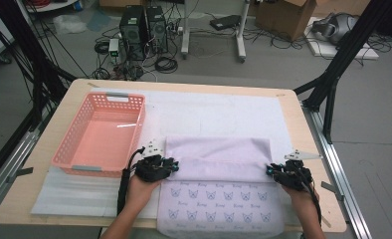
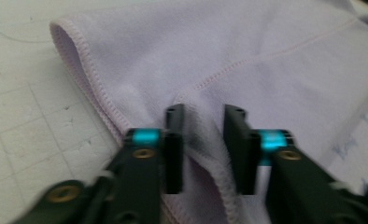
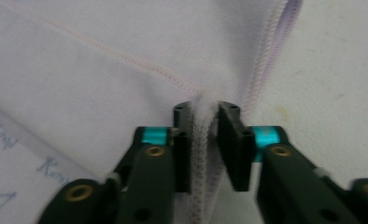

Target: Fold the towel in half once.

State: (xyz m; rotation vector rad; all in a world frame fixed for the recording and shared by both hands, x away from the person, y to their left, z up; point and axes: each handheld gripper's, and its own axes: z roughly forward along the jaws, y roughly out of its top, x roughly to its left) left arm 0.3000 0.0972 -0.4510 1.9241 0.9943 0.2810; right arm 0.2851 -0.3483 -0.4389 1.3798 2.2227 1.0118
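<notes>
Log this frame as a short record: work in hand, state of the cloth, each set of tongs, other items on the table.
work: folding a pale lilac cloth with blue cat-face print on the white mat
cloth state: far part folded toward the person, plain side up; printed strip bare at the near edge
left tongs: at the fold's left edge, stitched hem between the jaws, a gap visible beside it
right tongs: at the fold's right edge, jaws close around the hem
other: empty pink perforated plastic basket at the left, clear of the cloth
</notes>
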